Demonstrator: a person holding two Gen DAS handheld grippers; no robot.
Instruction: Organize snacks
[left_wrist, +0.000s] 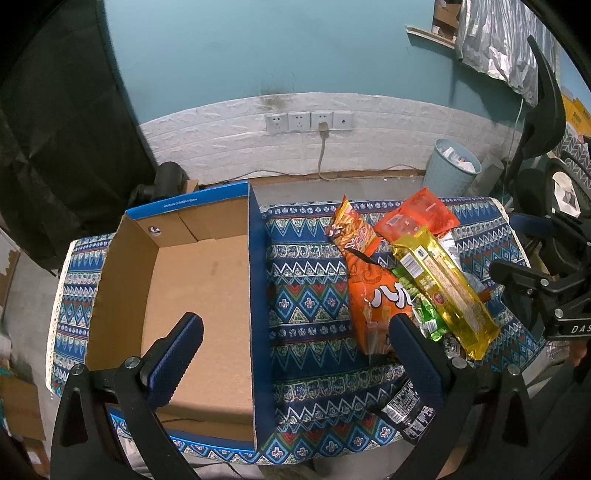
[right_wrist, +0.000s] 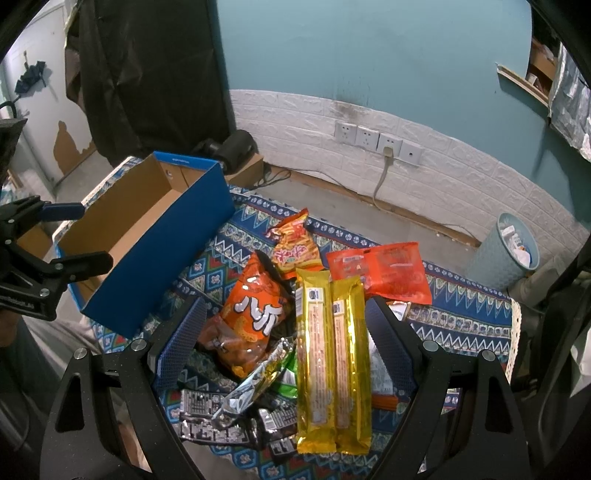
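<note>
An empty blue cardboard box (left_wrist: 207, 295) (right_wrist: 159, 236) stands on the left of the patterned cloth (left_wrist: 306, 280). A heap of snacks lies to its right: a big orange chip bag (left_wrist: 373, 295) (right_wrist: 251, 314), a small orange stick-snack bag (left_wrist: 351, 230) (right_wrist: 295, 243), a red packet (left_wrist: 417, 216) (right_wrist: 384, 273), a long gold biscuit pack (left_wrist: 443, 288) (right_wrist: 332, 362), green wrappers (left_wrist: 428, 317) and black bars (right_wrist: 207, 410). My left gripper (left_wrist: 295, 354) hovers open over the box's right wall. My right gripper (right_wrist: 284, 347) hangs open above the heap, with nothing between its fingers.
A light blue waste bin (left_wrist: 450, 170) (right_wrist: 506, 254) stands on the floor behind the table's right end. Wall sockets with a plugged cable (left_wrist: 321, 125) sit behind. A dark curtain (left_wrist: 66, 129) hangs at left. The cloth's lace edge marks the table's right end (right_wrist: 515, 332).
</note>
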